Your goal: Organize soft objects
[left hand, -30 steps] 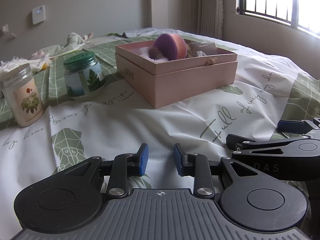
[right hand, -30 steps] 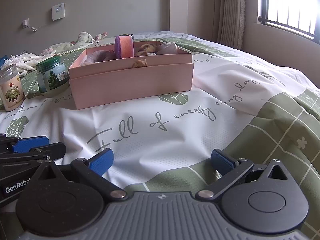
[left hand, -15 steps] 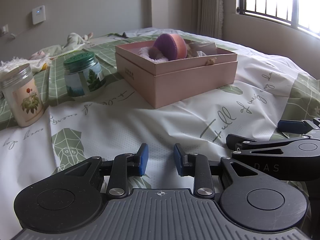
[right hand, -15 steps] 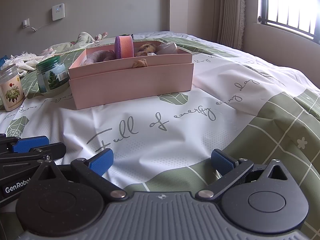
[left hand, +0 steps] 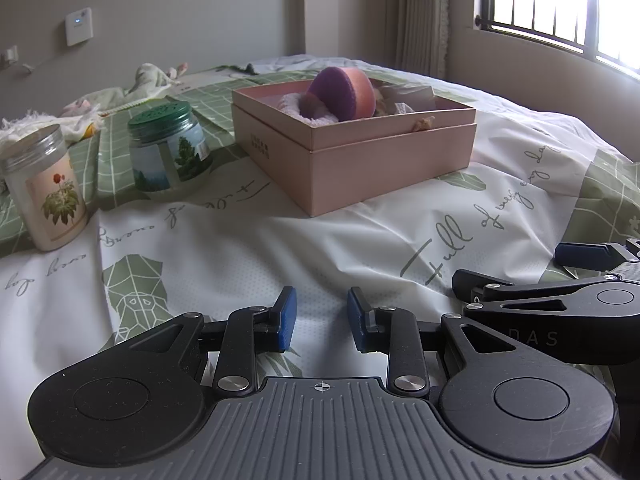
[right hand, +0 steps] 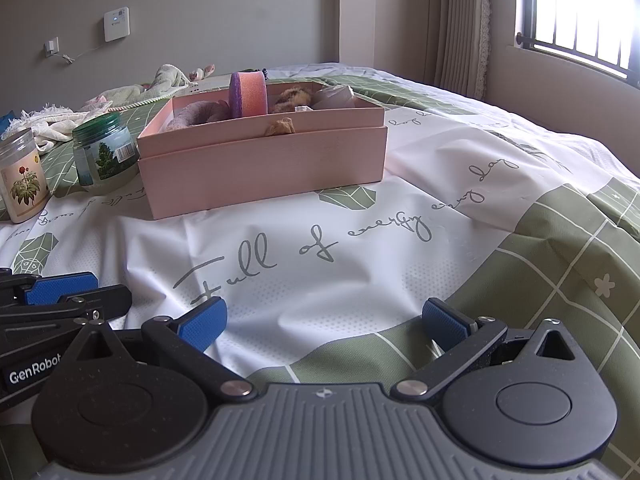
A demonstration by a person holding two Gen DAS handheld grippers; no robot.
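We hold both tools low over the bed (right hand: 360,248), short of the pink box (right hand: 260,168), and we take that box as our landmark. The task looks largely done, as far as we can judge: inside the box sit a purple and orange sponge (left hand: 344,94), standing on edge, a mauve plush ring (right hand: 196,116) beside it, and something brown and furry (right hand: 290,98) with a pale bundle (right hand: 334,96) toward the box's window end. A small tan scrap (right hand: 280,128) hangs over the near wall of the box and may want tucking in. Behind the box, toward the wall, a heap of pale cloths (right hand: 132,94) lies loose on the bed, so we reckon that is what remains to be gathered, though whether it belongs to the job we cannot say. Beside the box on the side away from the window stand a green-lidded jar (left hand: 168,148) and, further out, a white jar with a flower label (left hand: 46,188); both are hard things and probably stay put. Our left gripper (left hand: 322,316) points forward and somewhat down toward the box, its fingers parted by a modest gap with nothing but bedspread between them. Our right gripper (right hand: 324,320) lies just beside it on the window side, aimed the same way, its fingers spread wide and empty. Neither tool touches the box or any soft thing; both are well short of it.
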